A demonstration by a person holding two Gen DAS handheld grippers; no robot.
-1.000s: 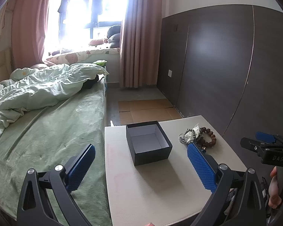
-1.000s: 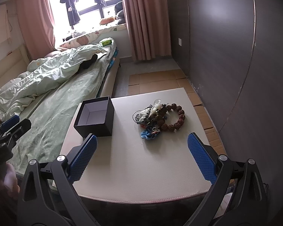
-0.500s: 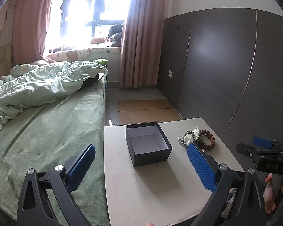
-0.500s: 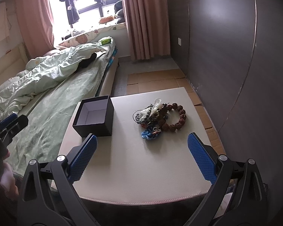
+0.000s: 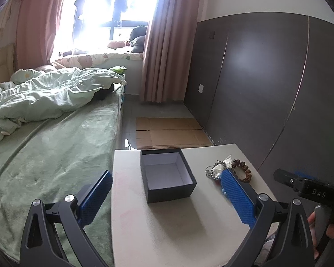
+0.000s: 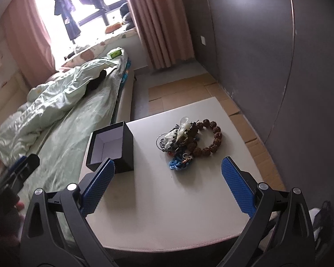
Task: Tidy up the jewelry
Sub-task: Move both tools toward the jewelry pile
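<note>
A pile of jewelry [image 6: 184,142] lies on the white table [image 6: 167,211]: a brown bead bracelet [image 6: 211,138], blue pieces and tangled chains. It also shows in the left wrist view [image 5: 225,169], partly behind a finger. An open black box [image 6: 111,146] with a pale inside stands left of the pile, seen too in the left wrist view [image 5: 167,173]. My right gripper [image 6: 167,187] is open and empty, held above the table's near part. My left gripper [image 5: 167,200] is open and empty, in front of the box.
A bed with a green cover [image 5: 44,151] runs along the table's left side. Flattened cardboard [image 5: 167,133] lies on the floor beyond the table. A dark panelled wall [image 5: 267,89] stands close on the right.
My right gripper has moved forward and tilted, so the table and jewelry look nearer and slanted. My left gripper has drifted slightly; the box and jewelry have not moved.
</note>
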